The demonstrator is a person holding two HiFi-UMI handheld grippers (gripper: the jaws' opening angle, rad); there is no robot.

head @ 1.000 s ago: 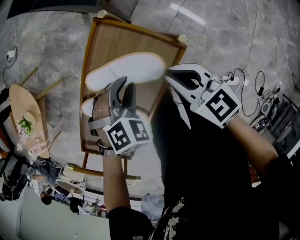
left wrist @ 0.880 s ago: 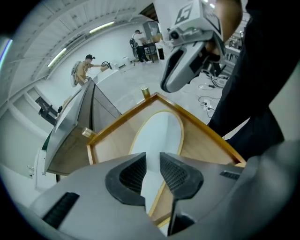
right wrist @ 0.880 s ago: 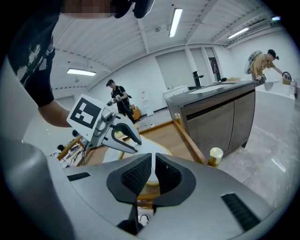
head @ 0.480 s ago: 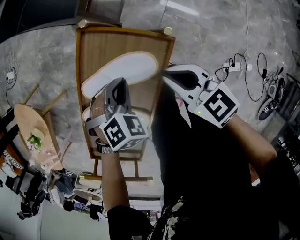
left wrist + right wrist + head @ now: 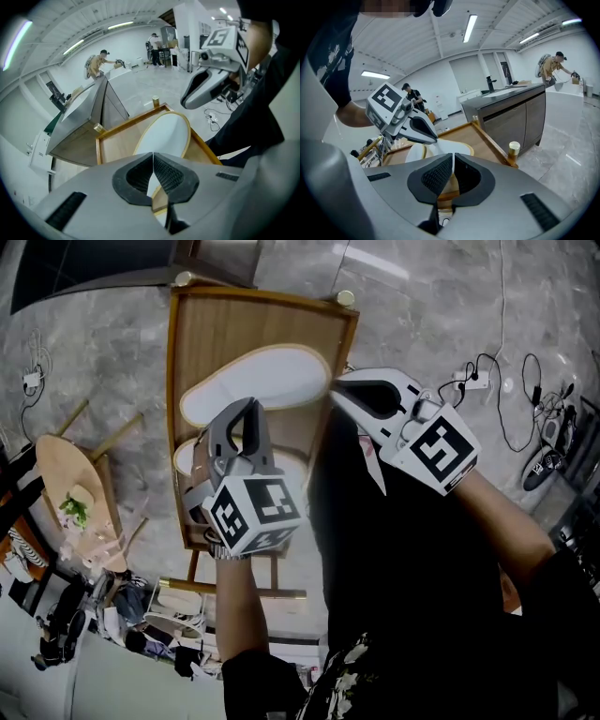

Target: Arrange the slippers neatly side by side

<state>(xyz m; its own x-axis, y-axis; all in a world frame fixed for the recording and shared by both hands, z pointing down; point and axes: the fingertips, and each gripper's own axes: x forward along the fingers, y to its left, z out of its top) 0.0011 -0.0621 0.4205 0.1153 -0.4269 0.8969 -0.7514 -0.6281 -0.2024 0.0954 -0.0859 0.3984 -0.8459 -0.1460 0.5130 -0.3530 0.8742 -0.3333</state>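
While clamped, right tool (image 5: 334,392) on far slipper (image 5: 253,376) edge.

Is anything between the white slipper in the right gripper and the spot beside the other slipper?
Nothing visible lies on the wooden tray between the far white tan-rimmed slipper and the near slipper; only the left gripper hangs over that gap.

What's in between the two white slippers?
In the head view, a thin strip of bare wooden table parts the far slipper from the near slipper; the left gripper hides the rest.
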